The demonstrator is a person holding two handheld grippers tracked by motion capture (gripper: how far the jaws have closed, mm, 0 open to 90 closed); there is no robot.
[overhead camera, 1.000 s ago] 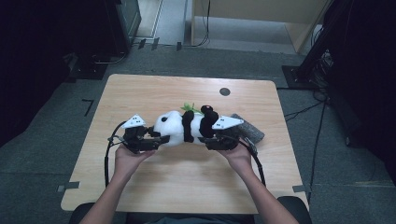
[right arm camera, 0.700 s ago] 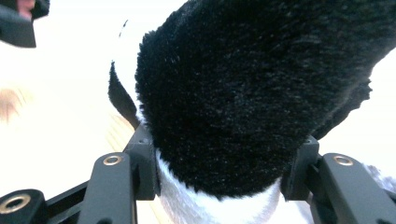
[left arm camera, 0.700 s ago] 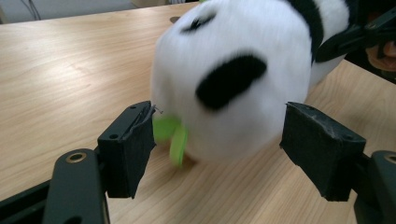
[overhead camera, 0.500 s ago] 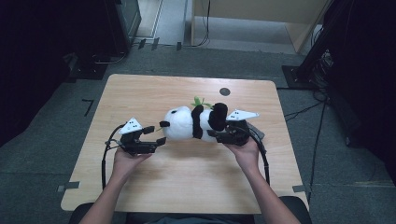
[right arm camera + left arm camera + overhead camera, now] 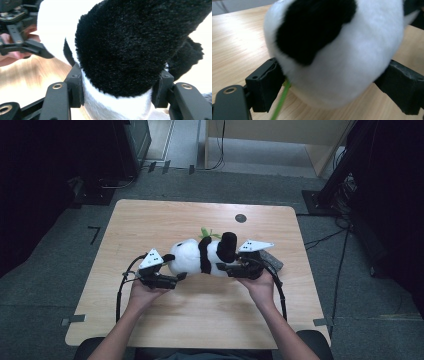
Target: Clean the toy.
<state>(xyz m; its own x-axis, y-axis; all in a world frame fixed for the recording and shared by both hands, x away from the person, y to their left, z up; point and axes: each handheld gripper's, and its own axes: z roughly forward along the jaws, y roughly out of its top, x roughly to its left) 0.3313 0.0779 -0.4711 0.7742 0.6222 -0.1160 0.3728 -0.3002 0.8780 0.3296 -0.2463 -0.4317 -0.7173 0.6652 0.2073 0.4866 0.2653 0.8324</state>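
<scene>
A black-and-white panda plush lies on its side on the wooden table, a green sprig at its far side. My right gripper is shut on the panda's black limb and white body, pads pressing in from both sides. My left gripper is at the head end. Its jaws have just been opening, and they now stand wide with the panda's round head between them, unsqueezed. A green stem hangs by the left jaw. The left gripper shows beyond the plush.
A dark grey flat object lies on the table just right of my right gripper. A small black round spot marks the far side of the table. Dark furniture and cables ring the table on the floor.
The panda has swung to lie lengthwise between the hands and shifted right. The left gripper has drawn back left from it with its jaws wider. The right gripper keeps its grip.
</scene>
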